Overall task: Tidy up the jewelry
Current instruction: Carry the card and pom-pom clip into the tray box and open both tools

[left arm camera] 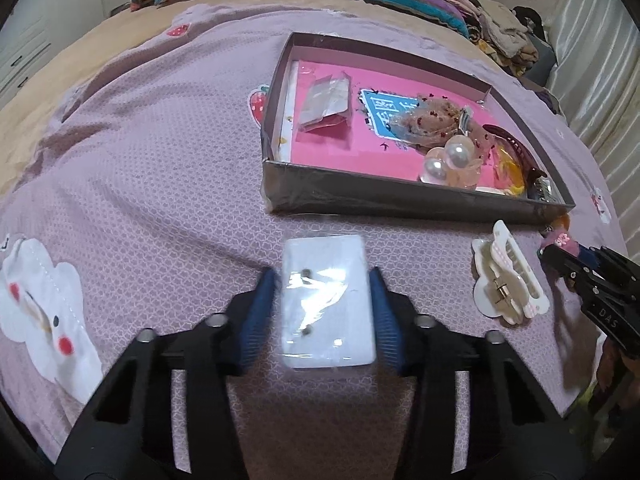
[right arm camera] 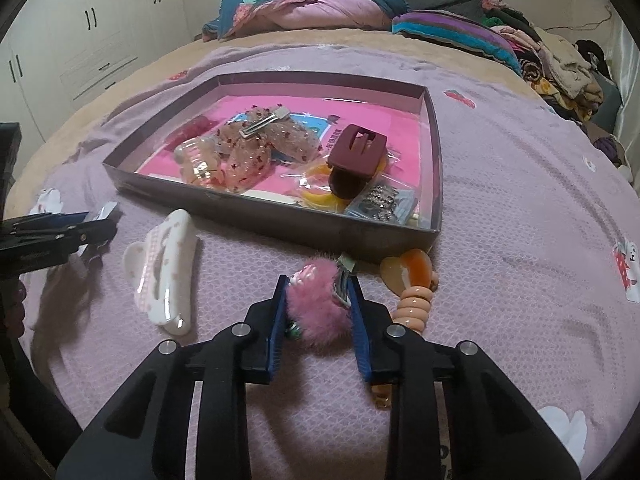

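My left gripper is shut on a white earring card in a clear bag, held just above the purple bedspread in front of the shallow box. My right gripper is shut on a fluffy pink hair clip, close to the box's near wall. The box holds several hair clips: a maroon claw clip, sequinned bows, pearl clips and small bags. A white claw clip lies on the bedspread between the grippers; it also shows in the right wrist view.
An orange heart hair tie with peach coils lies just right of my right gripper. Folded blankets and clothes are piled at the far end of the bed. White wardrobes stand at the left.
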### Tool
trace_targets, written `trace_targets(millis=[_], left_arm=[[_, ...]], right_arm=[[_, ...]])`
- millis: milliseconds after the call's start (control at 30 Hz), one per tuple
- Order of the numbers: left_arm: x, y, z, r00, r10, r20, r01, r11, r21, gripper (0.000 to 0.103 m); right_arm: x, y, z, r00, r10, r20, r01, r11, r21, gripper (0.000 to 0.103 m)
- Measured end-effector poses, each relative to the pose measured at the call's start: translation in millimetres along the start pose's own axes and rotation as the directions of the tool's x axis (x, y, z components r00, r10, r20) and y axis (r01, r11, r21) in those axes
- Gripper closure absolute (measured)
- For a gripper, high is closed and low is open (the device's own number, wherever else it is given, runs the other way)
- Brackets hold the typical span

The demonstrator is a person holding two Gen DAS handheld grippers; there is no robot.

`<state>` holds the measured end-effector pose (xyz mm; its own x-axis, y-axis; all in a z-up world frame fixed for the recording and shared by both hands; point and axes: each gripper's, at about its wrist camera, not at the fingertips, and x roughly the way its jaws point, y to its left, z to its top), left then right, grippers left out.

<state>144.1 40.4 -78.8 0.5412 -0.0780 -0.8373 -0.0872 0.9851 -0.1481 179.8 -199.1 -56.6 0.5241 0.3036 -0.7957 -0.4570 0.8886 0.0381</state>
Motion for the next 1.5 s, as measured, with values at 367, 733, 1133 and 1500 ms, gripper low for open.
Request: trace_targets(millis=[367, 733, 1133, 1500], left_arm=[[-25, -13, -5, 0.998, -0.062, 0.028, 0.061, 0.998, 0.031, 0.071], [-57, -38, -8, 0.992, -0.110, 0.069, 0.104, 0.992, 0.078, 0.071], [-77, -78, 20, 0.980, -0.158, 0.125, 0.139, 0.979, 0.149, 0.071], [-72, -99, 59, 0.974, -0.161, 0.160, 0.132, 0.975, 0.182, 0.071]], right_arm=[[-35, 11, -7, 0.997, 0.049, 0.053, -0.049, 0.999, -0.009, 0.076], [-76, -2, -24, 0.993, 0.047, 0.108, -0.050, 0.998, 0.026, 0.076], [-115, -31, -18, 0.981, 0.003, 0.195, -0.021, 0.996, 0.090, 0.076], [-126, -46, 13, 0.968, -0.021, 0.251, -0.004, 0.995, 0.101, 0.076]])
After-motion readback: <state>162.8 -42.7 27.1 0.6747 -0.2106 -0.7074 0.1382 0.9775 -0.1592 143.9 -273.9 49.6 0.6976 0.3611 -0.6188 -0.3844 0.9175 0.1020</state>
